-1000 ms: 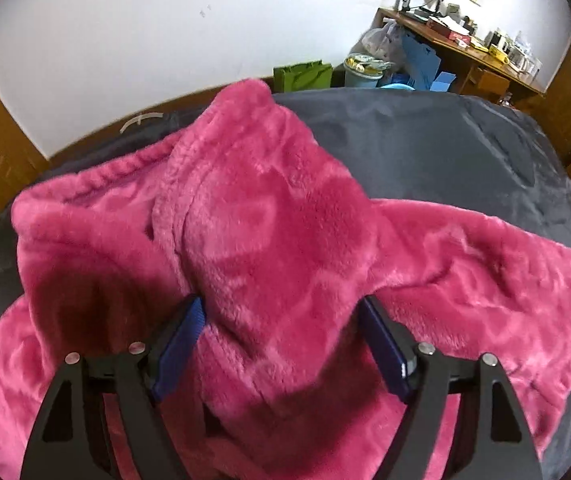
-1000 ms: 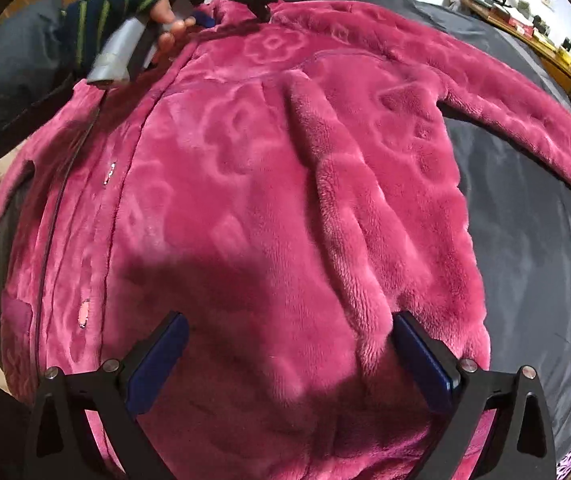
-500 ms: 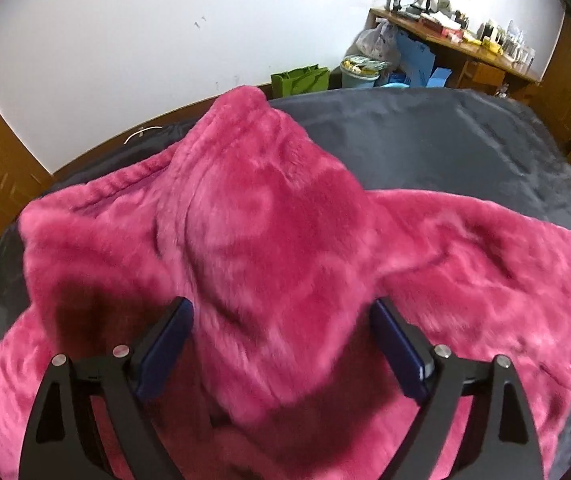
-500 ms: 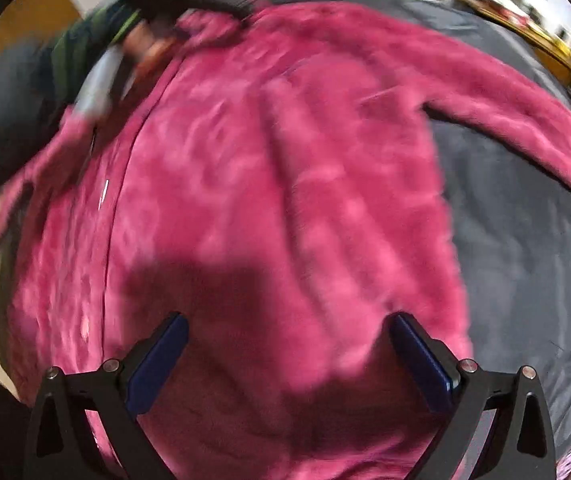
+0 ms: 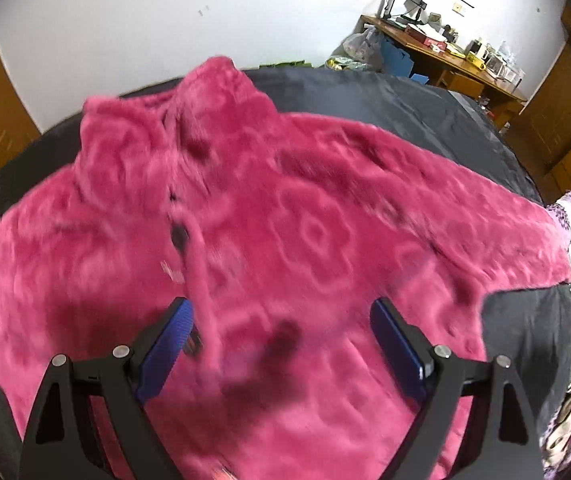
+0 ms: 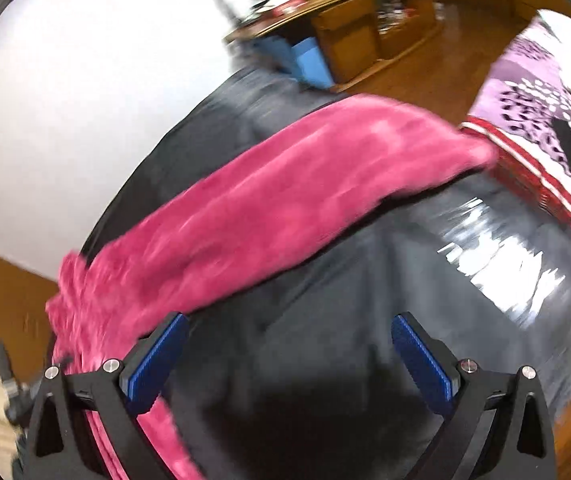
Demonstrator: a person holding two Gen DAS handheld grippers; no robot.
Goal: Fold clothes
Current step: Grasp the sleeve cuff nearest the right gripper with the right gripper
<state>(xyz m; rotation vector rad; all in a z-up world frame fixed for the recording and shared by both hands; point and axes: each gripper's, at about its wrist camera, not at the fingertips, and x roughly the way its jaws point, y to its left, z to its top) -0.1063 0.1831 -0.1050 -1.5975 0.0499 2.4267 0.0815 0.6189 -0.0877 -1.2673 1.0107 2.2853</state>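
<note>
The pink fleece jacket (image 5: 309, 232) lies spread front-up on the dark sheet (image 5: 405, 108), collar toward the far wall, its closure running lengthwise away from the left gripper (image 5: 281, 332). That gripper hangs over the jacket's lower front with its jaws wide apart, holding nothing. One sleeve (image 6: 285, 200) stretches out sideways, its long axis slanting up and to the right ahead of the right gripper (image 6: 289, 352), whose jaws are likewise apart and empty over bare sheet. The right gripper is the nearer to that sleeve; folding it inward would likely fall to that hand. No label or writing can be read; both views are blurred
</note>
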